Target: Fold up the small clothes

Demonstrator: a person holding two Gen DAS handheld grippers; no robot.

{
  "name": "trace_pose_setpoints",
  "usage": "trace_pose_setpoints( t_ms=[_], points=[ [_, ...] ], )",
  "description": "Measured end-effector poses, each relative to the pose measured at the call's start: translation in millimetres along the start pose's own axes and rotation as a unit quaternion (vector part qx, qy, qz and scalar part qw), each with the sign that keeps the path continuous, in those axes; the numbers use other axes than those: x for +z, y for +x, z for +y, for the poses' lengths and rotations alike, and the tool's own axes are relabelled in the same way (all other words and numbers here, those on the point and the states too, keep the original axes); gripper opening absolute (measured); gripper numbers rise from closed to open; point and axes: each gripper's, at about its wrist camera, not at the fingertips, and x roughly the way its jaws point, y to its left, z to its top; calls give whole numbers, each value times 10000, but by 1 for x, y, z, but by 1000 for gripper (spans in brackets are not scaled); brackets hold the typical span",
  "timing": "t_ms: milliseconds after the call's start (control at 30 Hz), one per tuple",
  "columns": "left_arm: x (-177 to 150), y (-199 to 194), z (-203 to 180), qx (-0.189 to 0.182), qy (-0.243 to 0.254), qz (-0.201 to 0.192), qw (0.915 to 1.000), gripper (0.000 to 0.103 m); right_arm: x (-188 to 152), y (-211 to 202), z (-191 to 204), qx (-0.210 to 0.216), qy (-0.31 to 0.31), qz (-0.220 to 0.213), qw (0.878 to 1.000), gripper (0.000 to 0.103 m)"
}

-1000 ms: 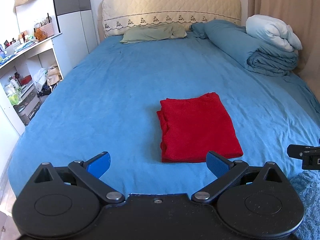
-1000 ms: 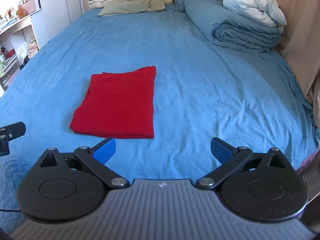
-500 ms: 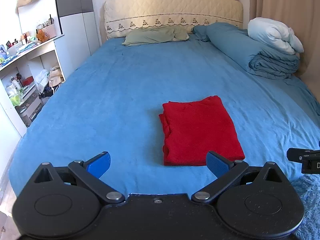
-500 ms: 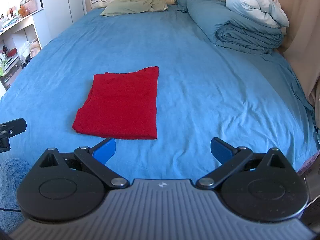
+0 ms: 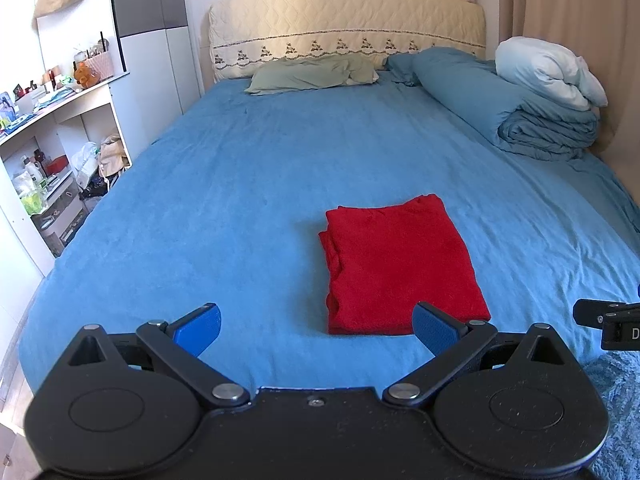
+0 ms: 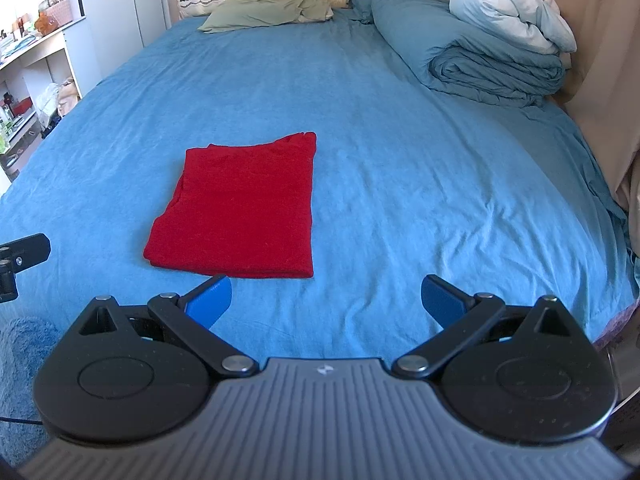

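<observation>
Red cloth (image 5: 402, 270) lies folded into a neat rectangle on the bed (image 5: 248, 184), flat on the blue sheet, toward the foot end and well apart from the green pillow (image 5: 312, 74) at the headboard. Its folded layers show along the edge facing the shelves (image 5: 60, 128).

My left gripper (image 5: 316, 326) hangs over the foot of the bed just short of the cloth, jaws spread wide and holding nothing; the cloth's near edge sits just beyond my right-hand pad. My right gripper (image 6: 326, 300) hangs beside it, also short of the cloth, jaws wide and empty, with the cloth (image 6: 240, 208) ahead and off toward my left gripper.

A rolled blue duvet (image 5: 516, 108) with a white pillow (image 5: 548, 70) on top lies along the curtain side of the bed, well apart from the cloth.
</observation>
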Motion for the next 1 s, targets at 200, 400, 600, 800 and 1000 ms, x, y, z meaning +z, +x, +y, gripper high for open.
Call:
trace_pose_setpoints(
  t_ms=[200,400,600,800,1000],
  points=[
    [1,0,1,-15,3,-6,10000,103,-1,2,-1,8,14,40,10000,103],
    [2,1,1,-4,-9,14,10000,103,-1,2,-1,19,18,53,10000,103],
    [2,1,1,8,1,20,10000,103,-1,3,-2,13,6,50,10000,103],
    [2,1,0,24,13,24,10000,103,-3,4,-4,-5,33,49,10000,103],
    [2,2,-2,96,84,3,9999,103,-2,4,-5,-17,46,45,10000,103]
  ],
)
